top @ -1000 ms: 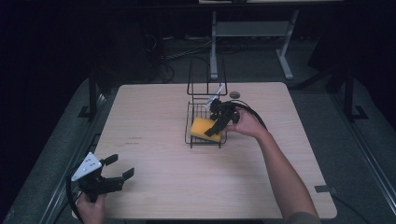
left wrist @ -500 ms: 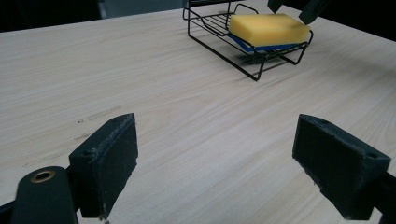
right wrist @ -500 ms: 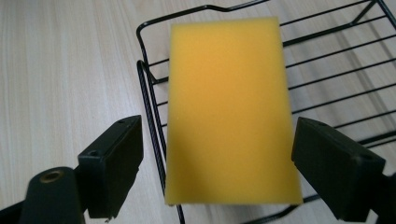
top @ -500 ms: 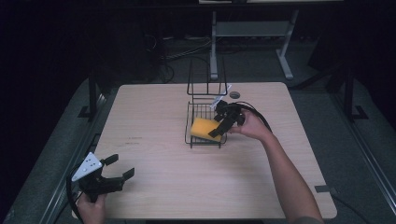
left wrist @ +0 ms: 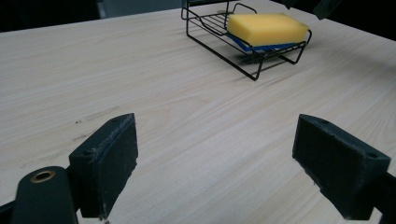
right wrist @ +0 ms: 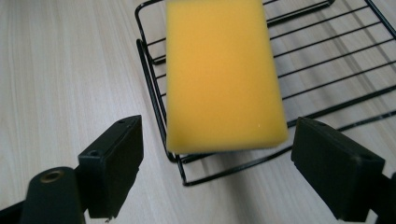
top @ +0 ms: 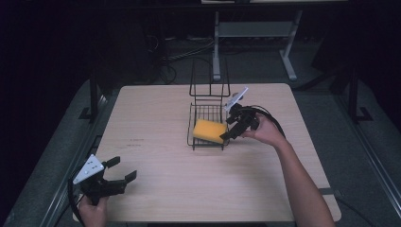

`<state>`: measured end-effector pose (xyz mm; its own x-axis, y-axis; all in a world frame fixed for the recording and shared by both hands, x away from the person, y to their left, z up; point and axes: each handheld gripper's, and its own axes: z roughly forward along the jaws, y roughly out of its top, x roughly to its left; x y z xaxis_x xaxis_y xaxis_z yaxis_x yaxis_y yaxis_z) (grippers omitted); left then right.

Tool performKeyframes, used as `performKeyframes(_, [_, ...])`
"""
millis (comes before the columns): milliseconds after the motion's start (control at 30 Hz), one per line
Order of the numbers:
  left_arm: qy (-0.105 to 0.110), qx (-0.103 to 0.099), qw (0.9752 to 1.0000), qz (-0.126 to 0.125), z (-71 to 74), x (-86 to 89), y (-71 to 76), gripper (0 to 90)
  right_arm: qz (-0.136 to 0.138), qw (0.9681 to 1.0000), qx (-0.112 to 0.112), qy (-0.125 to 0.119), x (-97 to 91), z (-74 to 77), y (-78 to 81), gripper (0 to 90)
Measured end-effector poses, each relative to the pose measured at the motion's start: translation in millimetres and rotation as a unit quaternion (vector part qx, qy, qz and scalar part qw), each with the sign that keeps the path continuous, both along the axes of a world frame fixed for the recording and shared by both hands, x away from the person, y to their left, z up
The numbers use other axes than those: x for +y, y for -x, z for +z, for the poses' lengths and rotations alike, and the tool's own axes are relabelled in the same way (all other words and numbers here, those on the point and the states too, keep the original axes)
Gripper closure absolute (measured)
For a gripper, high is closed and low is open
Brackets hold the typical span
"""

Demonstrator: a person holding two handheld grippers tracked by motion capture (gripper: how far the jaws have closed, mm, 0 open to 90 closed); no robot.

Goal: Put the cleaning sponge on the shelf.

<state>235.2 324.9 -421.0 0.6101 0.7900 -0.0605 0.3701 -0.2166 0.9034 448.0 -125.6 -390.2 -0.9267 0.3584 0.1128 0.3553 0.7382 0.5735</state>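
Right hand-held gripper [top: 235, 128] hovers at the rack's [top: 208, 112] right front corner, tilted down, jaws wide apart and holding nothing. The sponge [top: 209, 130] lies in the rack, over its front rim. Left hand-held gripper [top: 118, 172] sits well away from the rack by the counter's [top: 156, 113] near-left edge, jaws spread, empty.

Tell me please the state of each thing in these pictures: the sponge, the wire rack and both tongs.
sponge: lying in the rack, one end over the rim, not gripped.
wire rack: upright on the table, holding the sponge.
right tongs: open, jaws apart beside the sponge.
left tongs: open, holding nothing, near the table's front left corner.
table: bearing the rack.
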Motion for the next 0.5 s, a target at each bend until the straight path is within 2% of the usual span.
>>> performKeyframes(100, [-0.003, 0.000, 1.0000, 0.000, -0.2, -0.2, -0.4, 13.4, -0.006, 1.0000, 0.002, 0.006, -8.8, -0.7, 4.8, 16.5])
performKeyframes(500, [-0.003, 0.000, 1.0000, 0.001, 0.0, -0.5, 0.1, 13.4, -0.020, 0.9998, -0.004, 0.004, -34.8, -3.3, 20.8, 16.5])
